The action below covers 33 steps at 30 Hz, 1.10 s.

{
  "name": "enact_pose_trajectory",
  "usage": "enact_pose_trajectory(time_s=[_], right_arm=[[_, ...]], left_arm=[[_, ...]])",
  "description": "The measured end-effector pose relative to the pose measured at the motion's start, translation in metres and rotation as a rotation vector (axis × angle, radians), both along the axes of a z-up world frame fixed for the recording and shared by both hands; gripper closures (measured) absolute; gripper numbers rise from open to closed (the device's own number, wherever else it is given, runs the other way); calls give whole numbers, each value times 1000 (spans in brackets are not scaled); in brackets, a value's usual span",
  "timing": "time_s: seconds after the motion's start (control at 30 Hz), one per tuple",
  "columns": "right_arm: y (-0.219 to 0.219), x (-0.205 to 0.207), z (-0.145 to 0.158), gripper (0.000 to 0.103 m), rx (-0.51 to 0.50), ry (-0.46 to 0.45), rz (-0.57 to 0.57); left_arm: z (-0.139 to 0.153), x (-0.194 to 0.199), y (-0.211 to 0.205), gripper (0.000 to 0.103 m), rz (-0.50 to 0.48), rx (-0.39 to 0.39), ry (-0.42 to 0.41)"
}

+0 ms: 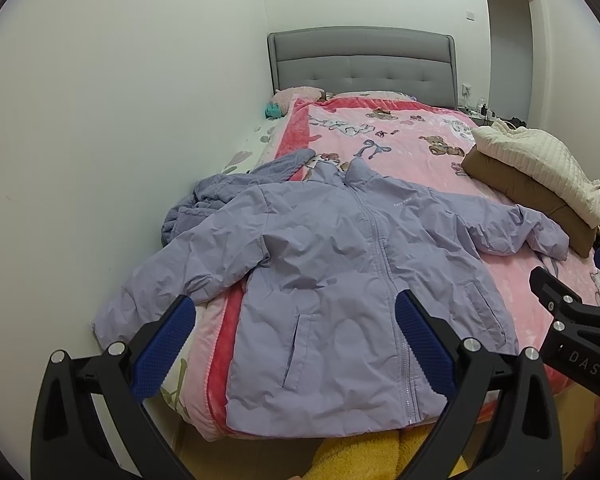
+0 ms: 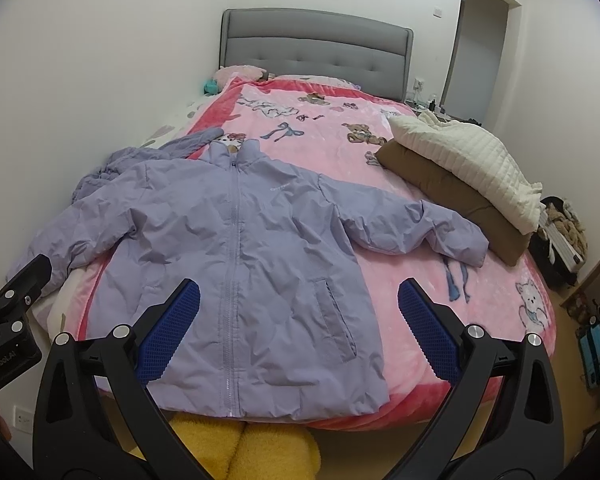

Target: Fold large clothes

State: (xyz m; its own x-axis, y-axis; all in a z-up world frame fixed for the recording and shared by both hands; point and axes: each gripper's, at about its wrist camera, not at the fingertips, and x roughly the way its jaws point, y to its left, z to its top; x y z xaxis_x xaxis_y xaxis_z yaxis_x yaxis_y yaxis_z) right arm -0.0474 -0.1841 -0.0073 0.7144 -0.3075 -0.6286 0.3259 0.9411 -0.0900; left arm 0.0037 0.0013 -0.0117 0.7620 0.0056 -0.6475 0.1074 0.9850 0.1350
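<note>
A lilac zip-up jacket (image 1: pixel 324 272) lies flat, front up, on the foot of the bed, sleeves spread out to both sides; it also shows in the right wrist view (image 2: pixel 236 248). My left gripper (image 1: pixel 296 312) is open and empty, held above the jacket's lower hem. My right gripper (image 2: pixel 300 296) is open and empty, above the hem's right side; part of it shows in the left wrist view (image 1: pixel 572 312).
A pink teddy-bear blanket (image 2: pixel 380 152) covers the bed. A folded brown and cream pile (image 2: pixel 460 172) sits at the bed's right edge. A second lilac garment (image 1: pixel 220 192) lies bunched near the left wall. A grey headboard (image 2: pixel 316 48) stands behind.
</note>
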Motion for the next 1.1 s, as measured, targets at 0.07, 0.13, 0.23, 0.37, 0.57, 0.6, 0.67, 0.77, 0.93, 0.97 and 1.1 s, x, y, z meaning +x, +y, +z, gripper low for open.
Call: enact_pose_trajectory(time_s=[0.07, 0.13, 0.23, 0.37, 0.57, 0.6, 0.67, 0.77, 0.93, 0.97, 1.1], right_arm=[[0, 0, 0, 8, 1, -1, 0], [0, 0, -1, 8, 2, -1, 0], [0, -1, -1, 8, 0, -3, -4], [-1, -2, -2, 8, 0, -4, -5], [0, -1, -1, 8, 4, -2, 1], [0, -1, 0, 8, 4, -2, 1], [0, -1, -1, 8, 5, -3, 0], [-1, -1, -1, 8, 6, -4, -1], [-1, -2, -1, 8, -8, -1, -13], [0, -2, 0, 8, -12, -1, -16], [-2, -1, 0, 8, 21, -8, -16]], left_arm=[[1, 1, 0, 5, 1, -3, 4], [1, 0, -1, 5, -1, -1, 3], [1, 0, -1, 5, -1, 0, 2], [1, 0, 0, 5, -6, -7, 4], [2, -1, 0, 5, -8, -6, 1], [2, -1, 0, 5, -8, -5, 2], [2, -1, 0, 5, -6, -4, 1], [1, -2, 0, 5, -8, -2, 1], [1, -1, 0, 5, -6, -3, 2], [1, -1, 0, 5, -8, -4, 6], [2, -2, -3, 5, -25, -1, 15]])
